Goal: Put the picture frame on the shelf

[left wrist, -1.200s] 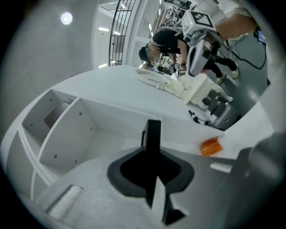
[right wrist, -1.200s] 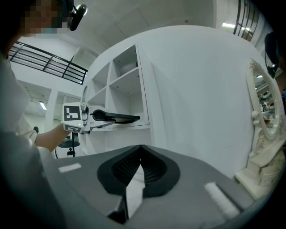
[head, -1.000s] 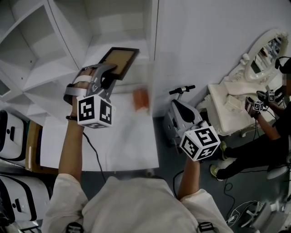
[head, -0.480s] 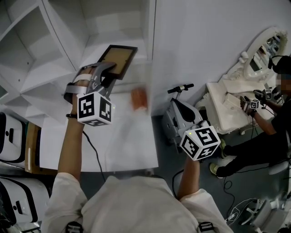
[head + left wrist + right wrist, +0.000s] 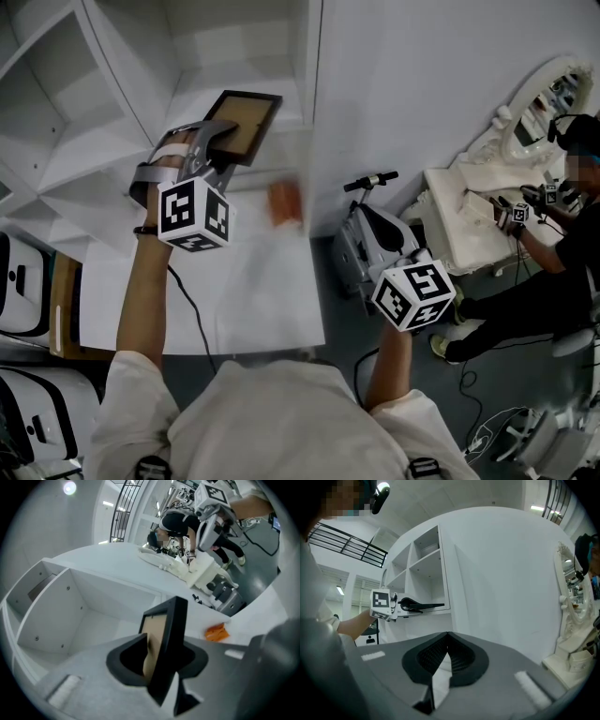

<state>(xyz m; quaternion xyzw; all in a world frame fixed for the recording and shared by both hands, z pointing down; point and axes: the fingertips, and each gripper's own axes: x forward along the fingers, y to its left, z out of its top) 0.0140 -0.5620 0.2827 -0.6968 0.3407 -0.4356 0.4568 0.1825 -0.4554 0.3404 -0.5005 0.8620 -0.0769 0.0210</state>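
Observation:
A black picture frame [image 5: 246, 114] with a brown back lies tilted at the front of a white shelf [image 5: 281, 89] compartment. My left gripper [image 5: 217, 142] is at its near edge. In the left gripper view the frame [image 5: 165, 634] stands edge-on between the jaws of the left gripper [image 5: 161, 656], which are opening and look loose round it. My right gripper [image 5: 412, 292] hangs low on the right, away from the shelf. In the right gripper view the right gripper [image 5: 448, 637] is shut with nothing in it. It faces the shelf [image 5: 426, 569] and the left gripper [image 5: 412, 605].
An orange thing [image 5: 287, 202] lies on the white table [image 5: 253, 300] below the shelf. A small scooter [image 5: 375, 234] stands beside the table. At the right are a white ornate dresser [image 5: 478, 206] and a seated person [image 5: 553, 272] with other grippers.
My left gripper and the frame have shifted slightly up and farther toward the shelf. The right gripper has stayed where it was.

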